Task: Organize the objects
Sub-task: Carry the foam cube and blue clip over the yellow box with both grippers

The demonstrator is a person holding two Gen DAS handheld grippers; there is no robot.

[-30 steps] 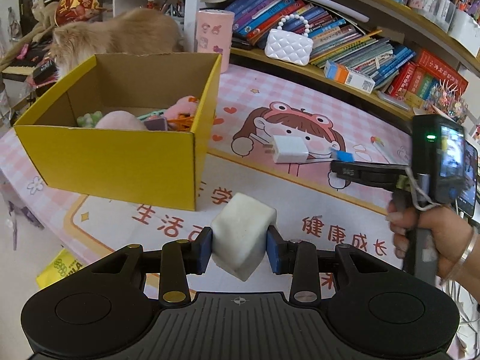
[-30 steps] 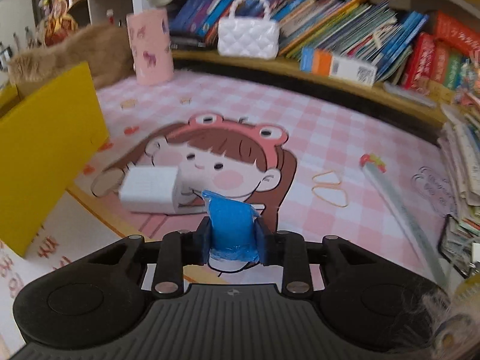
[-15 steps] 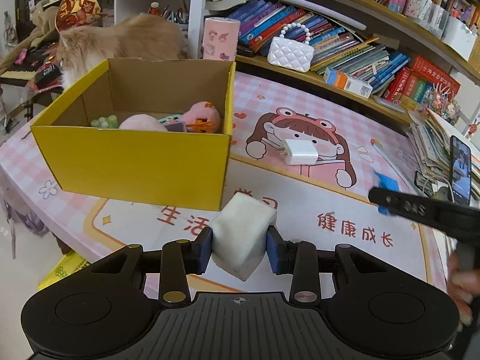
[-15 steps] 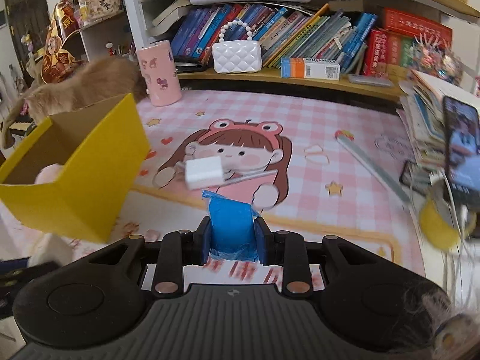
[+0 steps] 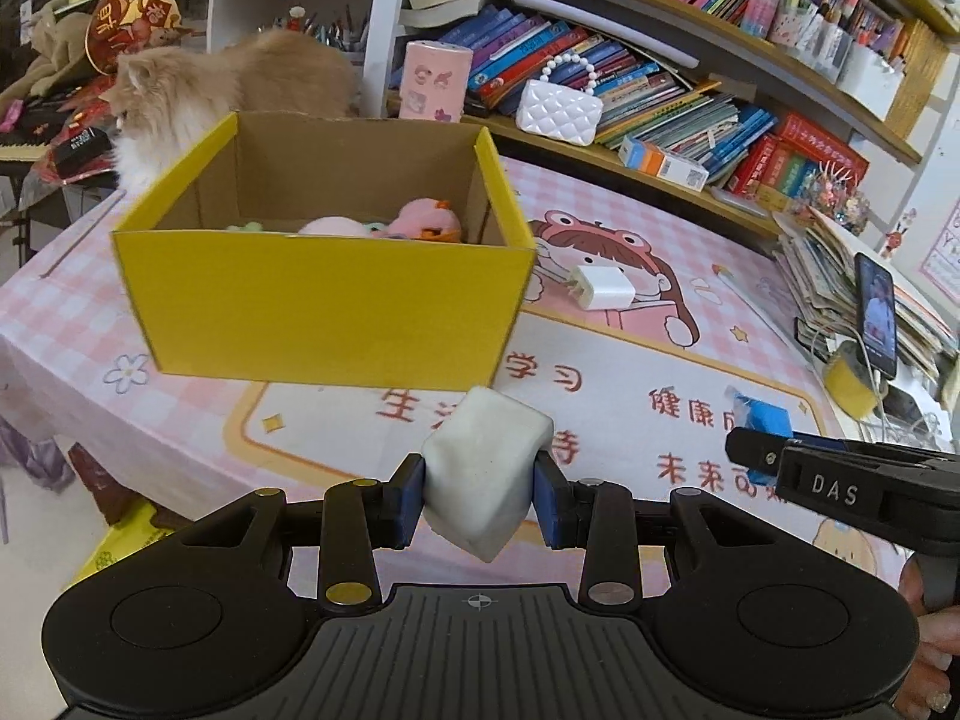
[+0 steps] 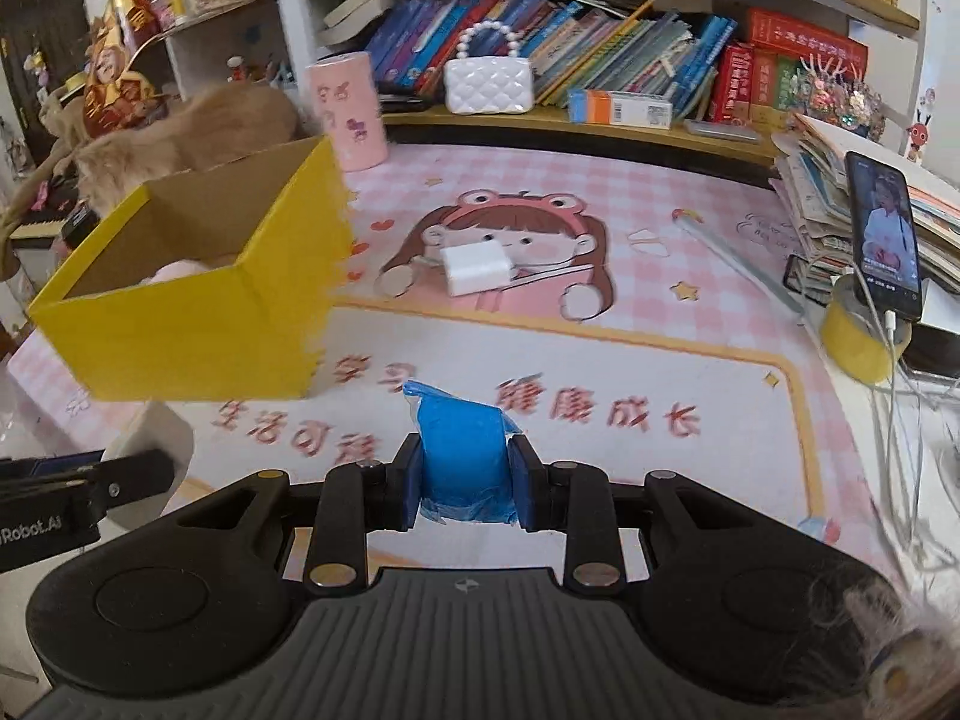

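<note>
My left gripper point(image 5: 480, 495) is shut on a white foam block point(image 5: 483, 468), held above the near edge of the table, in front of the yellow cardboard box point(image 5: 324, 306). The box holds pink plush toys point(image 5: 420, 222). My right gripper point(image 6: 463, 477) is shut on a blue packet point(image 6: 459, 450), held above the mat, right of the box point(image 6: 198, 324). The packet also shows in the left wrist view point(image 5: 759, 417). A white charger point(image 6: 477, 267) lies on the cartoon girl print; it also shows in the left wrist view point(image 5: 603, 288).
An orange cat point(image 5: 240, 87) stands behind the box. A pink cylinder point(image 6: 348, 111) and a white purse point(image 6: 489, 84) stand at the back by bookshelves. A phone point(image 6: 885, 228), a yellow tape roll point(image 6: 861, 342) and stacked papers are at the right.
Both grippers have pulled back toward the table's near edge and risen, each still holding its object. The box and charger now look farther away.
</note>
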